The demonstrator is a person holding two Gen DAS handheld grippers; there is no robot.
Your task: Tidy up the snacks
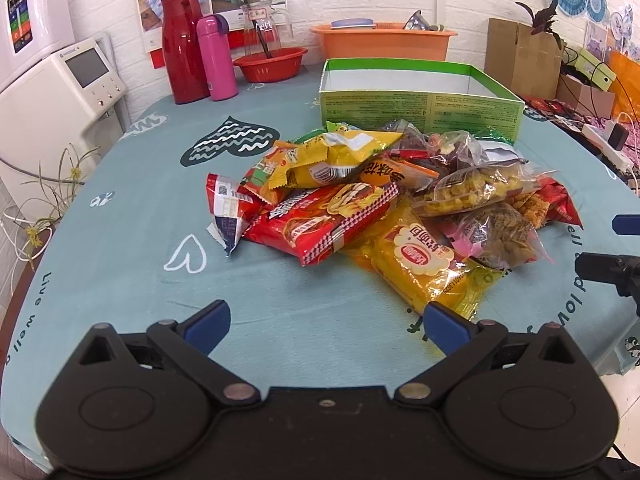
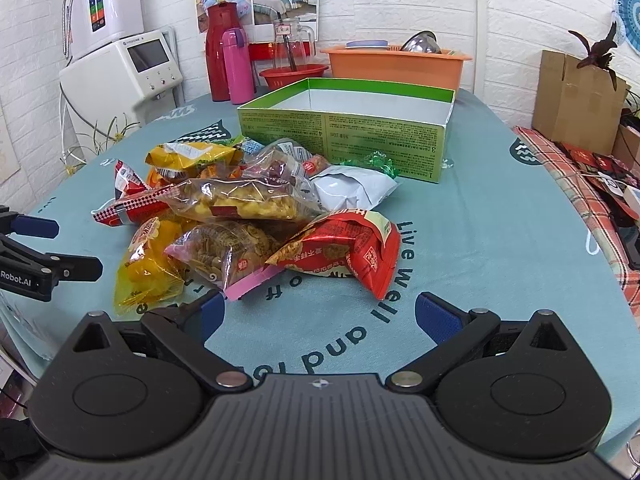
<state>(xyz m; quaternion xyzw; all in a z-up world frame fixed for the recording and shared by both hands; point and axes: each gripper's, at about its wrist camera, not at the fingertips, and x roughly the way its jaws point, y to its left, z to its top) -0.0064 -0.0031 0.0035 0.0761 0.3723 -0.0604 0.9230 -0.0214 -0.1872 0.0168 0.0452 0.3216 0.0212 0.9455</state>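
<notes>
A pile of snack packets (image 1: 384, 200) lies on the teal tablecloth in front of an open, empty green box (image 1: 420, 96). It holds a red noodle pack (image 1: 328, 216), a yellow bread pack (image 1: 424, 264) and clear bags of nuts (image 1: 472, 192). My left gripper (image 1: 326, 322) is open and empty, just short of the pile, its right finger by the yellow pack. In the right wrist view, the pile (image 2: 248, 216) and box (image 2: 348, 128) lie ahead. My right gripper (image 2: 318, 316) is open and empty, near a red packet (image 2: 344, 252).
A red thermos (image 1: 182, 44), pink bottle (image 1: 216, 58), red bowl (image 1: 270, 64) and orange basin (image 1: 384, 42) stand at the table's far edge. A white appliance (image 1: 56, 92) is at the left. Cardboard boxes (image 1: 520, 56) and cables are at the right.
</notes>
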